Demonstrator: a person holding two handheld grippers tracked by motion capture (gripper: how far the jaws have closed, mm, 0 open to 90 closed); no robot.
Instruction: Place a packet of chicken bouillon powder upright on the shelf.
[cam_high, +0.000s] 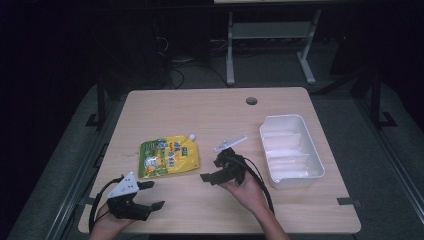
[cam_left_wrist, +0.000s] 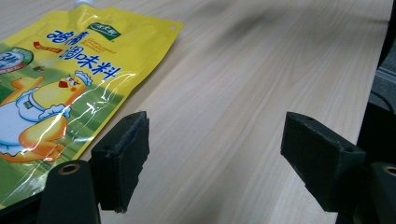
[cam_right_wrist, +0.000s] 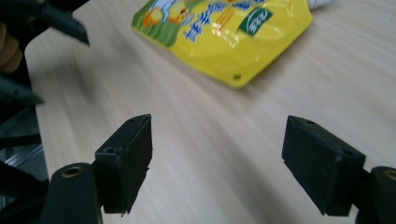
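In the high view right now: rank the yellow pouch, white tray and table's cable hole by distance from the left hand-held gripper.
From the left hand-held gripper:
1. Yellow pouch, just beyond it, table's left half.
2. Cable hole, far edge, right of centre.
3. White tray, right side.

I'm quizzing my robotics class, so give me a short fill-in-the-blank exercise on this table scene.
1. The pouch lying flat on the table is mostly ____ in colour.
2. The white tray stands to the ____ of the pouch in the high view.
3. The left gripper and the right gripper both have ____ jaws, with nothing between them.

Missing words: yellow; right; open
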